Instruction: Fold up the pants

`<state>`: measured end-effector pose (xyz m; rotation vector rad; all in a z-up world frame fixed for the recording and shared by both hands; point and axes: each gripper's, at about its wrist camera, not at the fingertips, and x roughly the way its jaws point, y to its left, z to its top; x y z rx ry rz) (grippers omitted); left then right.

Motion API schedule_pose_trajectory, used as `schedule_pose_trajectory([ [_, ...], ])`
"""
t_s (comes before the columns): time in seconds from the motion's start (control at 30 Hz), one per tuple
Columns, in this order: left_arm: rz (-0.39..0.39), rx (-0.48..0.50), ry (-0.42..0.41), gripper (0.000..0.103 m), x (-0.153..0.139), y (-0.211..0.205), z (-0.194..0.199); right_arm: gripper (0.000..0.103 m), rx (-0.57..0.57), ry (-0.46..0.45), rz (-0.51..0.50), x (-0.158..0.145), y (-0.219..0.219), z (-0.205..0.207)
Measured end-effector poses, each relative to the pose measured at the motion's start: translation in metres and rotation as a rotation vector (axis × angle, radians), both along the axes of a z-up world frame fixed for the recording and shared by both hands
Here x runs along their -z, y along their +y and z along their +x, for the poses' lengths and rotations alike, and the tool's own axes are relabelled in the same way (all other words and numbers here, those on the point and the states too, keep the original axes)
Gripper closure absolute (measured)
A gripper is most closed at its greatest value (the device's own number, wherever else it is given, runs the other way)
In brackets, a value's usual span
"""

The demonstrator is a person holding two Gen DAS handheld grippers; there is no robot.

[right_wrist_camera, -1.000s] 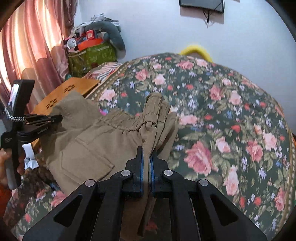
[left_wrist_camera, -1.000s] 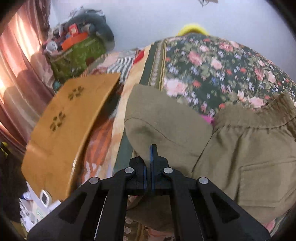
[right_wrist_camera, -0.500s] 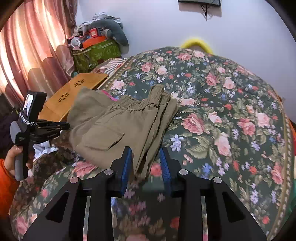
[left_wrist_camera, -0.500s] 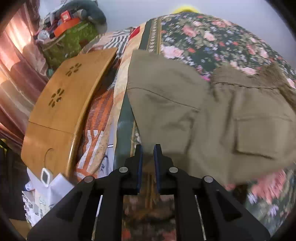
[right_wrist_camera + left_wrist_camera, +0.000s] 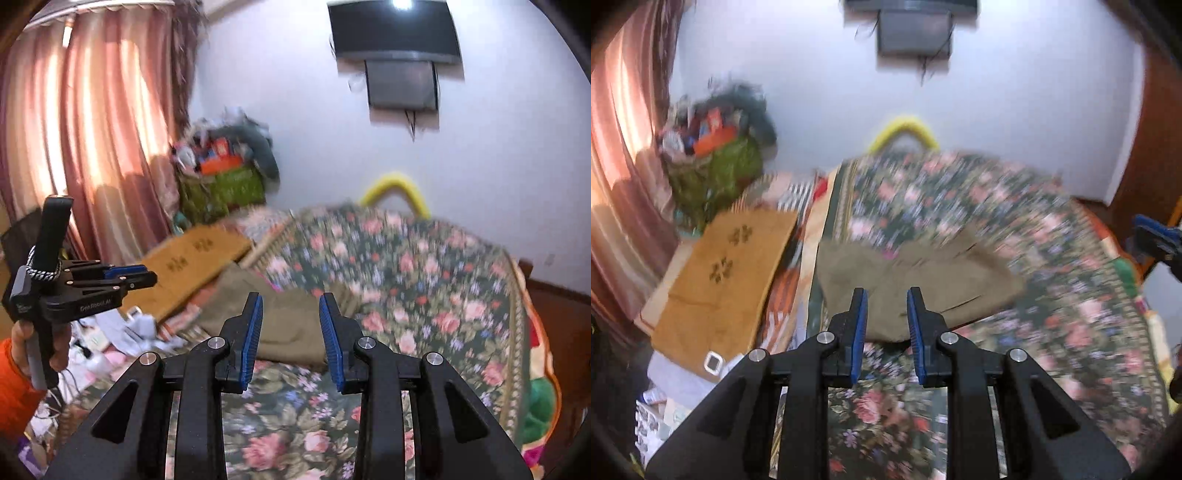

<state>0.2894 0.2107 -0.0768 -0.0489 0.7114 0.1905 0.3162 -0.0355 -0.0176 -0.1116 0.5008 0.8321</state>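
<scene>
While both views are blurred, the khaki pants (image 5: 916,288) lie folded on the floral bedspread (image 5: 1052,332), just ahead of the left tool (image 5: 885,306) and apart from its tips. That tool's blue pads (image 5: 858,325) stand spread with nothing between them. The right tool (image 5: 290,310) is likewise spread and empty, with the pants (image 5: 291,325) ahead of it on the bed. To the right tool's left, the left tool (image 5: 142,277) appears from the side, gripped by a hand (image 5: 40,350). A wooden board (image 5: 727,273) lies left of the pants.
</scene>
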Motion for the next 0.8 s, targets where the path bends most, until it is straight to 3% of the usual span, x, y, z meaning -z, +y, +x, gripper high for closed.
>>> schedule_pose_trajectory([
  [0.23, 0.035, 0.052, -0.244, 0.076, -0.087, -0.055, -0.095, 0.074, -0.039, -0.187, 0.116, -0.061, -0.030, -0.084],
  [0.3, 0.046, 0.055, -0.301, 0.066, -0.102, -0.069, -0.120, 0.074, -0.054, -0.204, 0.149, -0.068, -0.036, -0.102],
  [0.4, 0.062, 0.051, -0.386, 0.059, -0.122, -0.088, -0.159, 0.074, -0.059, -0.255, 0.180, -0.074, -0.041, -0.131],
  [0.53, 0.077, 0.037, -0.438, 0.054, -0.131, -0.103, -0.197, 0.074, -0.019, -0.303, 0.216, -0.074, -0.049, -0.157],
  [0.57, 0.079, 0.031, -0.446, 0.048, -0.132, -0.105, -0.203, 0.073, -0.003, -0.300, 0.224, -0.074, -0.051, -0.162],
  [0.63, 0.101, 0.010, -0.466, 0.043, -0.132, -0.110, -0.216, 0.062, 0.011, -0.287, 0.240, -0.072, -0.054, -0.167],
  [0.67, 0.108, 0.004, -0.473, 0.040, -0.132, -0.112, -0.222, 0.052, 0.023, -0.285, 0.243, -0.071, -0.055, -0.169],
  [0.8, 0.080, 0.000, -0.484, 0.019, -0.129, -0.113, -0.236, 0.028, 0.068, -0.316, 0.227, -0.072, -0.057, -0.178],
])
